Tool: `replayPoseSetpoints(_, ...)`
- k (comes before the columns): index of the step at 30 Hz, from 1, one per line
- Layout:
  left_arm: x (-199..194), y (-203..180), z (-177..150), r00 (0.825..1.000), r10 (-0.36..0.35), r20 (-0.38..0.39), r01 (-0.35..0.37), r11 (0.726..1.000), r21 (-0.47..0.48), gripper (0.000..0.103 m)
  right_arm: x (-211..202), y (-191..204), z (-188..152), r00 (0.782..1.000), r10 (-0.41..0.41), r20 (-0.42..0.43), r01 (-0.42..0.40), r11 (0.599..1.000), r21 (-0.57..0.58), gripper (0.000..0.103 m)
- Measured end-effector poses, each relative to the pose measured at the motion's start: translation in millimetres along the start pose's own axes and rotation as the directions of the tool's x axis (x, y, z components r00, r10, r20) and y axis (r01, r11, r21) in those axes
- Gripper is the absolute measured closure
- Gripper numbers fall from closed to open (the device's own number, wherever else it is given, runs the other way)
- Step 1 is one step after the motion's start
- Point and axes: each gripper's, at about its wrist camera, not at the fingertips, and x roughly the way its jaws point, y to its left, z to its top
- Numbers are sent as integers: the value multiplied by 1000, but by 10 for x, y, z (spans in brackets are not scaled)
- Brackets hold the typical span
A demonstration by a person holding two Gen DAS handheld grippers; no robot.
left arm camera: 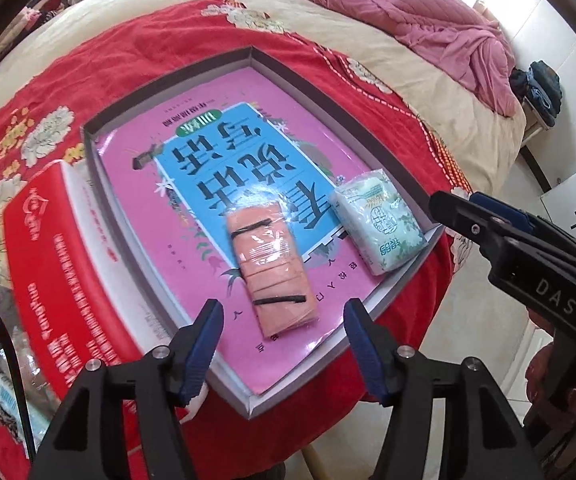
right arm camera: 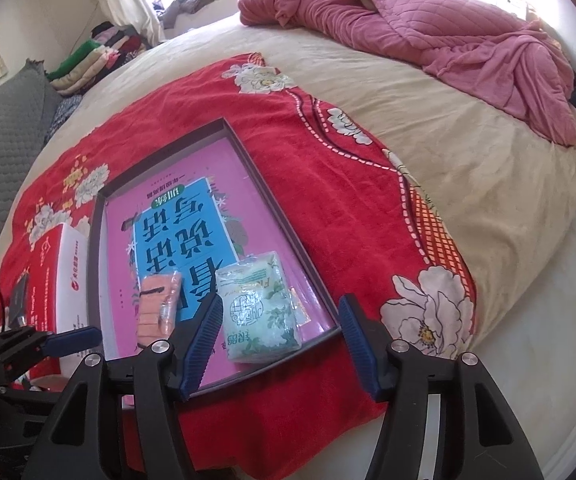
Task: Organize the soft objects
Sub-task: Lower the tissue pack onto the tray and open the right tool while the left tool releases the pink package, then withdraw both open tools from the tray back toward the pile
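Note:
A shallow grey box (left arm camera: 398, 280) (right arm camera: 247, 160) lies on a red flowered towel (left arm camera: 167, 48) (right arm camera: 328, 208) on the bed, with a pink and blue book (left arm camera: 215, 152) (right arm camera: 175, 232) inside it. An orange pack in clear wrap (left arm camera: 271, 268) (right arm camera: 155, 308) and a pale green tissue pack (left arm camera: 378, 224) (right arm camera: 259, 308) rest on the book. My left gripper (left arm camera: 283, 344) is open and empty just before the orange pack. My right gripper (right arm camera: 279, 344) is open and empty just before the tissue pack; it also shows in the left wrist view (left arm camera: 464, 216).
A red and white carton (left arm camera: 67, 280) (right arm camera: 59, 280) lies left of the box. A rumpled pink quilt (left arm camera: 428, 20) (right arm camera: 428, 28) lies at the far side of the bed. Folded clothes (right arm camera: 99, 56) are stacked at far left. The floor (right arm camera: 548, 320) shows at right.

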Motion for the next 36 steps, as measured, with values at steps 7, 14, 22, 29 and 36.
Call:
replayPoseSetpoints(7, -280, 7, -68, 997, 47, 56, -48, 999, 7, 38, -141, 86, -31, 1000, -1, 18, 1, 1000, -9, 40)
replayPoseSetpoints(14, -488, 53, -123, 992, 76, 102, -76, 997, -5, 36, -304, 218, -61, 999, -7, 36, 8, 999, -33, 40)
replayPoseSetpoints(22, -720, 141, -261, 989, 61, 137, -58, 998, -28, 35, -448, 385, -86, 998, -3, 59, 6, 999, -48, 32)
replayPoseSetpoints(29, -871, 243, -355, 985, 60, 160, -53, 997, -49, 35, -569, 550, -105, 997, -11, 78, 16, 998, -67, 32)
replayPoseSetpoints(36, -1031, 351, -435, 980, 62, 189, -50, 996, -70, 35, -719, 721, -128, 993, -46, 110, 58, 993, -104, 31)
